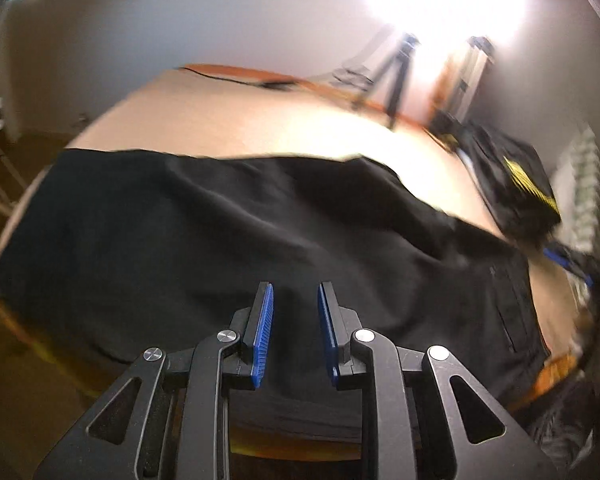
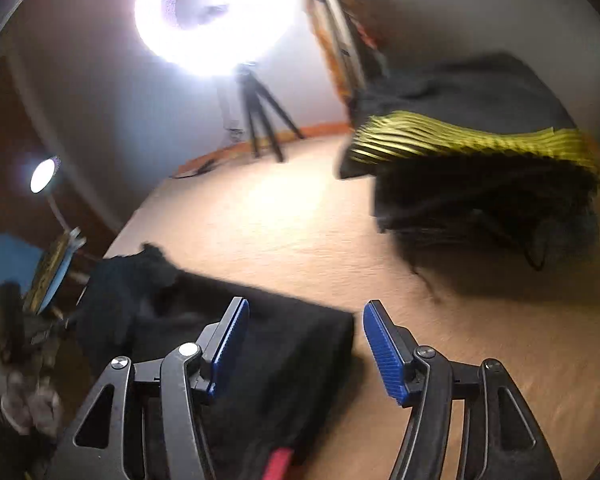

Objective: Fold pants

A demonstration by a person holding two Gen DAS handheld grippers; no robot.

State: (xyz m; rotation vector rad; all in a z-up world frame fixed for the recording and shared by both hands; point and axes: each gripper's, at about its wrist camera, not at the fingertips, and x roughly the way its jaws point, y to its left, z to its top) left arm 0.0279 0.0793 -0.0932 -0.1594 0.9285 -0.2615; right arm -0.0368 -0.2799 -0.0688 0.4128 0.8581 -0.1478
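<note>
Two hand-held grippers hang above the work, and neither grips anything. The left gripper [image 1: 294,300] has its blue ribbed pads [image 1: 262,332] a narrow gap apart with only air between them; the right gripper [image 2: 306,316] stands spread wide, equally empty.

Below both lies the pair of black fabric pants [image 1: 228,240], spread on the pale tan tabletop [image 1: 260,120]. In the left wrist view the garment's long axis runs across the picture from left to right, one squared end near the table's left edge and the end with a slit pocket toward the right. In the right wrist view a squared, doubled-looking corner of the cloth [image 2: 300,344] sits just under the jaws, so one fold seems made.

For the next fold, each gripper should probably pinch all layers at one end's corners, lift evenly and carry that end along the long axis, keeping edges aligned.

Further off sit a heap of dark clothing with a yellow ribbed band [image 2: 472,148] and a glaring ring light on a black tripod [image 2: 216,12].
</note>
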